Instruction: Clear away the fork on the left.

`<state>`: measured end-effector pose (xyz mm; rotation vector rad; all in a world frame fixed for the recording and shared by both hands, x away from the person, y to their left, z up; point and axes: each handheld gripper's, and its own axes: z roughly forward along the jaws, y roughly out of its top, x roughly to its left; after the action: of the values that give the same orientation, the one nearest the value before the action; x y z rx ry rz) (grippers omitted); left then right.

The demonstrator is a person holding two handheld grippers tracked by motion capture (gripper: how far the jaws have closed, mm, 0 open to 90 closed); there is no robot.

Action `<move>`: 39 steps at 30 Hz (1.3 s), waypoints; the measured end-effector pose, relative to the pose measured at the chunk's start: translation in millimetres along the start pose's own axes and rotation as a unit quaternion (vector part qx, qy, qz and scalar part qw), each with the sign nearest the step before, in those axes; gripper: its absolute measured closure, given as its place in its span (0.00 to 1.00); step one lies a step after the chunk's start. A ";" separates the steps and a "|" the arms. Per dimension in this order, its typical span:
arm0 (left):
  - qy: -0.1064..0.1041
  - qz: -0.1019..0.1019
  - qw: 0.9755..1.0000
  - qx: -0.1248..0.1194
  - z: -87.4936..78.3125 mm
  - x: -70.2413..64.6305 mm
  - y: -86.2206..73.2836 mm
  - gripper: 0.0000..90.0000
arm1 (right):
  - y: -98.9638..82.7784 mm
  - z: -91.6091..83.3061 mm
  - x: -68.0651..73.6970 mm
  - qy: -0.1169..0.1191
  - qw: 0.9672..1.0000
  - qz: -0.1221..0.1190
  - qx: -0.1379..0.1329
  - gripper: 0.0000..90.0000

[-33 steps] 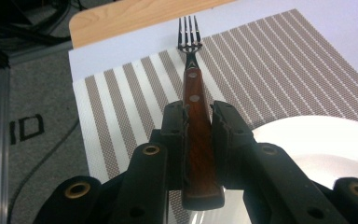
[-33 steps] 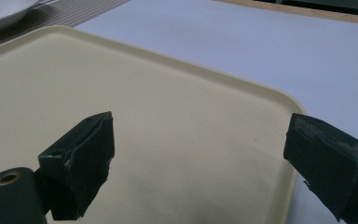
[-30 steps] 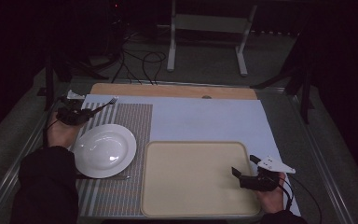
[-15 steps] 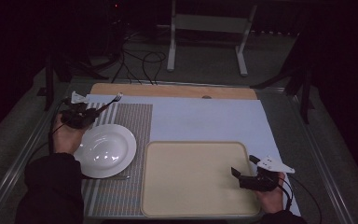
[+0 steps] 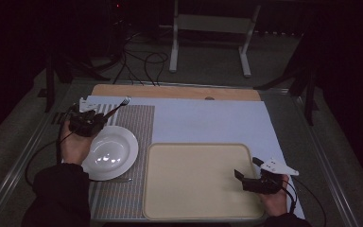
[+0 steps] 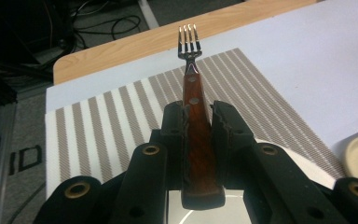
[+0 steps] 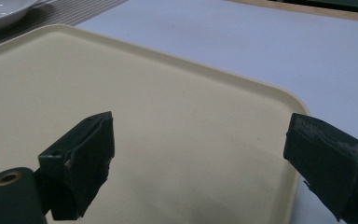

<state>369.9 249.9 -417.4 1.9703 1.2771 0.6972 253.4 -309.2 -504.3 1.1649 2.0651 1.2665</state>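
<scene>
My left gripper (image 5: 94,122) is shut on a fork (image 6: 192,93) with a reddish wooden handle, gripped at the handle with the tines pointing away toward the table's far edge. It hovers over the striped placemat (image 5: 137,124) just beyond the white plate (image 5: 109,152). In the high view the fork (image 5: 119,106) sticks out up and to the right of the hand. My right gripper (image 7: 200,158) stands open with nothing between its jaws, low over the near right part of the cream tray (image 7: 168,116). In the high view the right gripper (image 5: 246,177) is at the tray's (image 5: 194,189) right side.
A pale blue sheet (image 5: 208,118) covers the table, with a wooden strip (image 5: 170,91) along its far edge. Another piece of cutlery (image 5: 120,179) pokes out from under the plate's near side. Cables and a metal stand (image 5: 208,28) lie on the floor beyond.
The left hand has carried the fork nearer and slightly right, closer to the plate's far rim. The right gripper has stayed in place, open.
</scene>
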 end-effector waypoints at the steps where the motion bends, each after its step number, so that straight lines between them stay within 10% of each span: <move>1: -0.002 0.000 1.000 -0.002 -0.8 -1.8 -0.9 0.84 | 0.0 0.0 -0.1 0.000 1.000 0.000 0.000 0.10; 21: -0.006 0.027 1.000 -0.015 -9.9 -35.9 -16.7 0.84 | 0.5 -0.2 0.8 0.001 1.000 -0.001 -0.001 0.10; 39: -0.011 0.008 0.999 -0.030 -18.6 -62.3 -36.2 0.84 | 0.7 -0.3 1.0 0.001 1.000 -0.001 0.000 0.10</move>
<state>312.5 207.4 -438.4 1.9370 1.2156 0.7118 253.0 -308.3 -503.5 1.1608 2.0675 1.2674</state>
